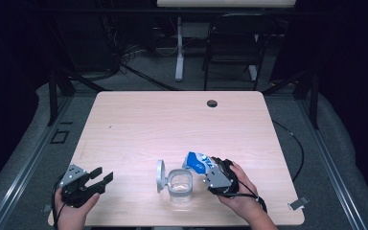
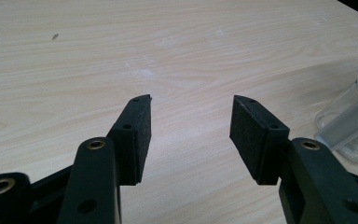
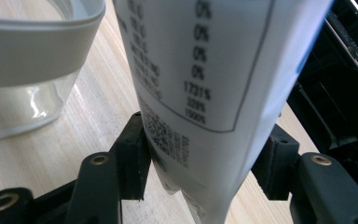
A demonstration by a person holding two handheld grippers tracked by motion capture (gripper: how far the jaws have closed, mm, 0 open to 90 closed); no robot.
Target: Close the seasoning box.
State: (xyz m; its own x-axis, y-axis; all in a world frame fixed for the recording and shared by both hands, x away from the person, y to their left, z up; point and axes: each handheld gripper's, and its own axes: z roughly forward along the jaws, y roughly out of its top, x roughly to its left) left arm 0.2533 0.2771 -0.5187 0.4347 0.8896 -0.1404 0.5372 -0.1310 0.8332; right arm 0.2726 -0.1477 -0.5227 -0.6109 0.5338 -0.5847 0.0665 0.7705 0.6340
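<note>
Pouch [image 1: 197, 162] sits clamped in right gripper [image 1: 210, 168], tilted over the tabletop [image 1: 172, 120] at the jar's [image 1: 179, 184] two o'clock; left gripper [image 1: 99, 178], nine o'clock, jaws wide, empty

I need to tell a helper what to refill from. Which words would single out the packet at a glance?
Start at the wooden table and go to its near edge, where a clear container stands with its lid open. Just right of it, the right gripper clamps the packet, the table's sole blue-and-white printed thing.
</note>
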